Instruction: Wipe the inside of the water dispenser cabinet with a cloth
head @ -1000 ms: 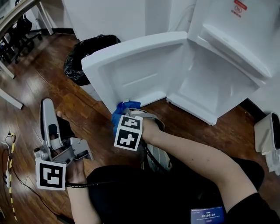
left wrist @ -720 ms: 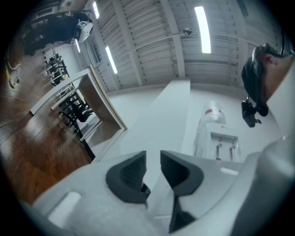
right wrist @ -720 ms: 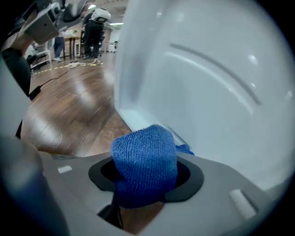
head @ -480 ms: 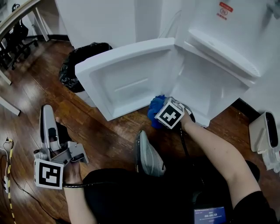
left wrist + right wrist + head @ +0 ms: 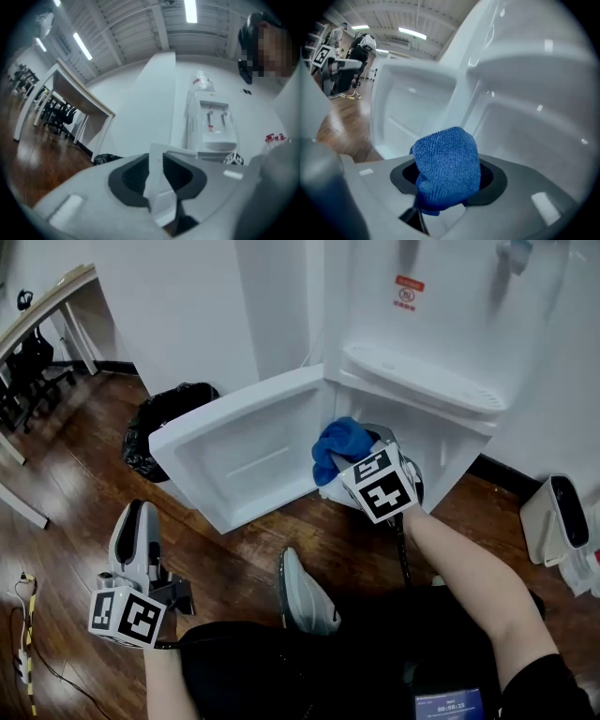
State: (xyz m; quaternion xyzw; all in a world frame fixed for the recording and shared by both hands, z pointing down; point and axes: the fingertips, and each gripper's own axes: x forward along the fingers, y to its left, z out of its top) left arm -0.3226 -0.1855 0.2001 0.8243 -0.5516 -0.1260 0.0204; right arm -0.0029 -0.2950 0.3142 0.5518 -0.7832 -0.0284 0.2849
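At the cabinet (image 5: 442, 442) mouth, the right gripper (image 5: 349, 463) jaws hold the cloth (image 5: 337, 439), which may slip out while rubbing; left gripper (image 5: 134, 535) jaws are closed, empty.

Even indoor light from ceiling strip lights (image 5: 190, 10); glare spots on white cabinet (image 5: 525, 117); gripper views fisheye, corners dark.

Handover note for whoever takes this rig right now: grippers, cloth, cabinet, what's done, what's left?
Right gripper: shut on the blue cloth, held at the cabinet opening.
Left gripper: shut, empty, low over the floor.
Done: door open, cloth gripped.
Left: wipe the cabinet's inside; whether the cloth touches it is unclear.
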